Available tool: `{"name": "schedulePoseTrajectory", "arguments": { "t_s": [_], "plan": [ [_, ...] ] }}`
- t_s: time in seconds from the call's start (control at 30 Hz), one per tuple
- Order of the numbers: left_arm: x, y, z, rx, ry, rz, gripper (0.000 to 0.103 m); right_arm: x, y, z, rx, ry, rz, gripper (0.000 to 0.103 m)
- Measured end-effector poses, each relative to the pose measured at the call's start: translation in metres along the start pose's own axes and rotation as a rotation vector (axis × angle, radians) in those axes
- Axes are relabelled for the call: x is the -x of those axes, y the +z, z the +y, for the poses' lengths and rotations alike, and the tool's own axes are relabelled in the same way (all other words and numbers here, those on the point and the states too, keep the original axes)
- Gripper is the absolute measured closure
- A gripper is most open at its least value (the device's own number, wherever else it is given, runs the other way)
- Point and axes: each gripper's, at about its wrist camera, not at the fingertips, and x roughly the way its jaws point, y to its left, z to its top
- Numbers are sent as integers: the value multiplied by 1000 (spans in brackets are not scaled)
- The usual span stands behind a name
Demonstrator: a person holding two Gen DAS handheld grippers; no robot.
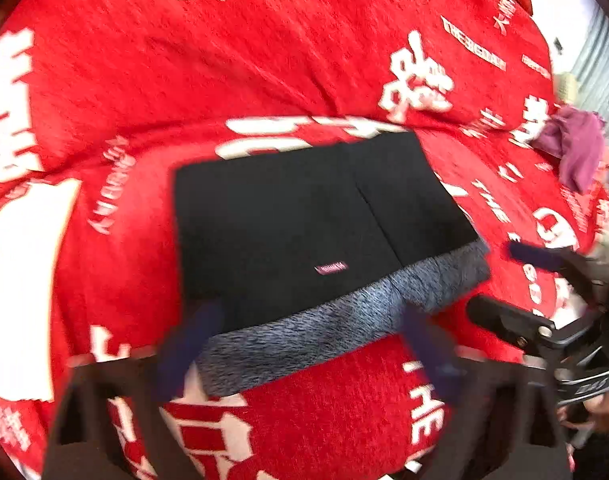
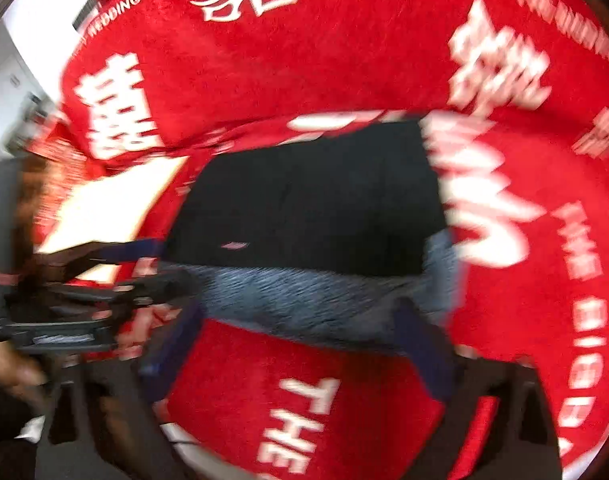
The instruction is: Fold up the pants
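Observation:
The black pants (image 1: pixel 304 220) lie folded into a flat rectangle on the red blanket (image 1: pixel 224 60), with a grey fleecy lining strip (image 1: pixel 344 320) along the near edge and a small pink label on top. My left gripper (image 1: pixel 312 344) is open and empty, just short of the grey edge. My right gripper (image 2: pixel 300 344) is open and empty, also just at the grey edge (image 2: pixel 304 300) of the pants (image 2: pixel 312 200). The right gripper shows in the left wrist view (image 1: pixel 500 280), to the right of the pants. The left gripper shows in the right wrist view (image 2: pixel 156 264), to the left of them.
The red blanket with white lettering (image 2: pixel 344 40) covers the whole surface. A crumpled purple cloth (image 1: pixel 572 144) lies at the far right. A white patch (image 1: pixel 20 288) of the blanket lies to the left of the pants.

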Motion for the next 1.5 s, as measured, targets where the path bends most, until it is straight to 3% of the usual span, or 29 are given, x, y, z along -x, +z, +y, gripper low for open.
{"name": "schedulePoseTrajectory", "arguments": {
  "t_s": [0.07, 0.17, 0.27, 0.4, 0.67, 1.5],
  "plan": [
    [10, -2, 3, 13, 75, -39, 0, 3, 8, 18, 55, -184, 1, 0],
    [12, -2, 9, 57, 93, -18, 0, 6, 12, 27, 73, -257, -7, 0],
    [4, -3, 16, 75, 121, 37, 0, 1, 13, 25, 62, -246, 19, 0],
    [2, -5, 14, 61, 164, 22, 0, -3, 3, 24, 67, -253, 39, 0],
    [-6, -4, 14, 90, 117, 56, 0, 1, 3, 26, 80, -251, 62, 0],
    [-8, -9, 3, 27, 161, 70, 0, 5, -1, 28, 80, -243, 75, 0]
  ]
}}
